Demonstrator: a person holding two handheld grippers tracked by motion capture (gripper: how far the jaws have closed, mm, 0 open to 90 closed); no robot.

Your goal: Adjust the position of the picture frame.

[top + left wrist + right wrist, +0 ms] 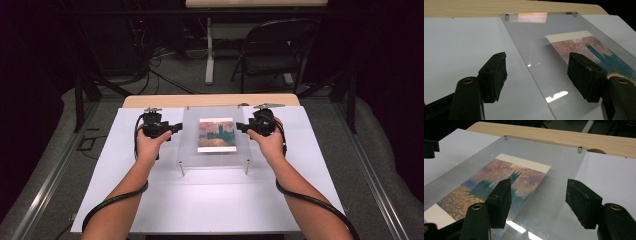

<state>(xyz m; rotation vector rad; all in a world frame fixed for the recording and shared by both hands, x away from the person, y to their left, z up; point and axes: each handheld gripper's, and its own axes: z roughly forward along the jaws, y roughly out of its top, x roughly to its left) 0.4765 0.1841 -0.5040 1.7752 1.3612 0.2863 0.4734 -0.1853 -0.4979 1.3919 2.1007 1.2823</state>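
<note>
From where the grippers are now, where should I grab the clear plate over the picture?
Probably by its two side edges, each gripper coming in level from its own side: the clear plate sits raised on corner posts, leaving room underneath for a lower jaw.

In your left gripper view the picture's edge cuts off the clear panel (pixel 541 62) at the right and bottom, and the right black pad (pixel 584 75) covers part of the painted print (pixel 596 50) beneath it. In your right gripper view the left pad (pixel 500 202) hides the print's (pixel 499 177) lower middle, and its near corner runs out of the frame. From the high view the print's (pixel 216 134) subject is too small to make out, and your hands cover much of each claw's body.
</note>
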